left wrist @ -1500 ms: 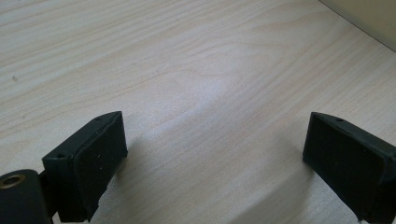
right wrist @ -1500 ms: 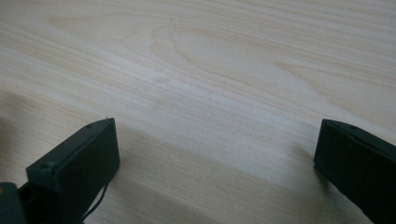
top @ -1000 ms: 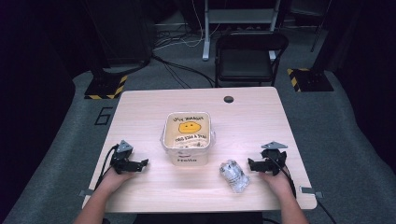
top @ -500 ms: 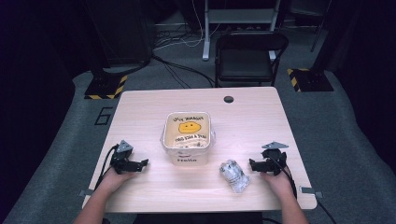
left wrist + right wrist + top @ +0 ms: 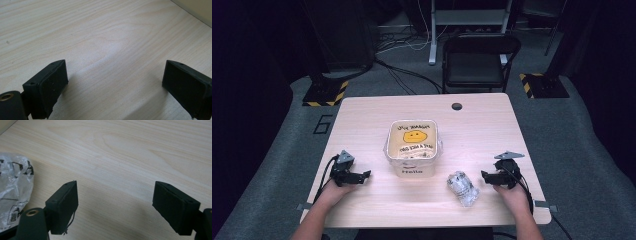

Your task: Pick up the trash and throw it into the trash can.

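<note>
A white square tub (image 5: 412,150) with a yellow smiley face on its lid stands at the middle of the light wood table (image 5: 377,112). A crumpled clear plastic bag (image 5: 462,188) with black print lies to its front right. My left gripper (image 5: 363,175) rests low on the table left of the tub, open, with bare wood between its jaws (image 5: 117,75). My right gripper (image 5: 485,175) sits just right of the bag. Its jaws have just been closing and stand apart with nothing between them (image 5: 116,195). The bag (image 5: 12,187) lies beside its left jaw.
A corner of the tub (image 5: 197,11) shows at the top right of the left gripper view. A black cable hole (image 5: 456,106) sits near the table's far edge. Behind the table stand a black folding chair (image 5: 479,62) and hazard-striped stand feet (image 5: 324,92).
</note>
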Demonstrator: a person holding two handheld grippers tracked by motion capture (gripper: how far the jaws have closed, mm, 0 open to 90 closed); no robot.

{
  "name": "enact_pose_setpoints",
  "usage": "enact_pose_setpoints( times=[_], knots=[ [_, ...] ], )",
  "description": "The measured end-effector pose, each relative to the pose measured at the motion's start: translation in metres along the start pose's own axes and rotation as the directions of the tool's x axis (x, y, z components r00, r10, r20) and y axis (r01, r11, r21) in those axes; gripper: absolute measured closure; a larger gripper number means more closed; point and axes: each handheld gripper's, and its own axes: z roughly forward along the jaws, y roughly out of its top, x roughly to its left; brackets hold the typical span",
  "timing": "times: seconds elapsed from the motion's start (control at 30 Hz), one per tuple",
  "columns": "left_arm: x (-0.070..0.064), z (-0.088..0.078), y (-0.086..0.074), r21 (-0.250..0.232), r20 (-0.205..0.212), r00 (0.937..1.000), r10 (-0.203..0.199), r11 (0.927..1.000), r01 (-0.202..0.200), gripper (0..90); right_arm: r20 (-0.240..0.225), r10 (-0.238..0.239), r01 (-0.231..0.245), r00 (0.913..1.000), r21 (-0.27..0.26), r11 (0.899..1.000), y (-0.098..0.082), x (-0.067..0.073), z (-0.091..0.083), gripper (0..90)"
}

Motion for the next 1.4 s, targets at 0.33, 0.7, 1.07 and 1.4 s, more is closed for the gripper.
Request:
enact_pose_setpoints(
  times=[0.33, 0.7, 1.07, 1.4],
  knots=[
    [0.0, 0.0, 0.0, -0.001, -0.001, 1.0, -0.001, 1.0, 0.001, 6.0, -0.033, -0.045, 0.044, 0.9984, -0.038, 0.998, 0.007, 0.015, -0.013, 23.1],
    [0.0, 0.0, 0.0, 0.0, 0.0, 1.0, 0.0, 1.0, 0.0, 6.0, -0.079, -0.109, 0.103, 0.9909, -0.077, 0.992, 0.019, 0.029, -0.035, 23.2],
    [0.0, 0.0, 0.0, -0.001, 0.0, 1.0, 0.0, 1.0, 0.0, 6.0, -0.133, -0.131, 0.118, 0.9824, -0.098, 0.988, 0.025, 0.04, -0.048, 22.9],
    [0.0, 0.0, 0.0, 0.0, 0.0, 1.0, 0.0, 1.0, 0.0, 6.0, -0.188, -0.157, 0.139, 0.9695, -0.107, 0.985, 0.028, 0.057, -0.05, 22.2]
  ],
)
